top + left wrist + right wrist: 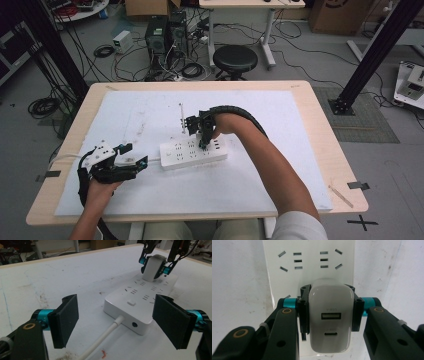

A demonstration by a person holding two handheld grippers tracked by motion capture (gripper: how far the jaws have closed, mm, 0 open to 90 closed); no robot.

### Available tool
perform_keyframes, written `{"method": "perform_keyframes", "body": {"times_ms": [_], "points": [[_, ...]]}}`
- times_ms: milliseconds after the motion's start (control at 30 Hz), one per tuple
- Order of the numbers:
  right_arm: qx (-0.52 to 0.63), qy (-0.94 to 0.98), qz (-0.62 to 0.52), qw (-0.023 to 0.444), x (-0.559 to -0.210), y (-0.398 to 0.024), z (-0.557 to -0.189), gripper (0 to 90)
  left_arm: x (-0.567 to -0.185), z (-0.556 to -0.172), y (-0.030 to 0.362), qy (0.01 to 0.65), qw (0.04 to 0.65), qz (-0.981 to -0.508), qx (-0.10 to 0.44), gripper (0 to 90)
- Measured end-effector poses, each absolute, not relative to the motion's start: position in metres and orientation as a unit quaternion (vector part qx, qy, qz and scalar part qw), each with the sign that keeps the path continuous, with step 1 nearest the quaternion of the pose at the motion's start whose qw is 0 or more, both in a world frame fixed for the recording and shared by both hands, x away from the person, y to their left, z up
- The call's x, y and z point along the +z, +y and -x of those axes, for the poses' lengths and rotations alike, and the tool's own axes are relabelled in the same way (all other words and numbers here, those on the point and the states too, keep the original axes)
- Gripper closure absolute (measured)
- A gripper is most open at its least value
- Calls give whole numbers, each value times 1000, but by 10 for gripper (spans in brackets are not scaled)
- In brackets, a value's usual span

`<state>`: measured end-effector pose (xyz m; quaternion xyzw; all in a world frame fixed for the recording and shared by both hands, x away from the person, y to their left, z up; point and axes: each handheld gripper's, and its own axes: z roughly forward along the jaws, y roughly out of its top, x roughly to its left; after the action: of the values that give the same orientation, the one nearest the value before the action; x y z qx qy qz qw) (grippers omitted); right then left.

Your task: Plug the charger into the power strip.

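A white power strip (192, 153) lies on the white mat, its cable end toward my left gripper (131, 155). A white USB charger (330, 317) stands upright on the strip (309, 262), and my right gripper (329, 315) is shut on its two sides, pointing down at it. From the left gripper view the charger (152, 267) is at the strip's far end, held by the right gripper (154, 266). My left gripper (117, 322) is open, its pads on either side of the strip's near end (130, 315) without touching it. The strip's white cable (105, 340) runs toward the camera.
The white mat (150, 110) covers most of the wooden table (320, 130). A thin rod (181, 116) lies on the mat behind the strip. A black stool (235, 59), computer cases and cables stand on the floor beyond the table's far edge.
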<state>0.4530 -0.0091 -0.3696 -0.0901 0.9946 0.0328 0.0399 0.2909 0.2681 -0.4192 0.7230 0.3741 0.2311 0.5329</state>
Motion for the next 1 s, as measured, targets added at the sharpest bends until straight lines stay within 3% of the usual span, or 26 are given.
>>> {"method": "perform_keyframes", "body": {"times_ms": [100, 233, 567, 1000], "points": [[61, 995, 74, 38, -368, -13, -452, 591, -419, -290, 269, 377, 533, -721, 232, 211], [112, 993, 22, 36, -358, -23, -456, 394, -418, -289, 271, 380, 534, -719, 232, 211], [216, 970, -95, 65, -338, -71, -445, 209, -415, -287, 273, 386, 541, -708, 240, 211], [288, 932, -204, 88, -331, -145, -417, 209, -412, -288, 267, 384, 546, -705, 239, 211]]}}
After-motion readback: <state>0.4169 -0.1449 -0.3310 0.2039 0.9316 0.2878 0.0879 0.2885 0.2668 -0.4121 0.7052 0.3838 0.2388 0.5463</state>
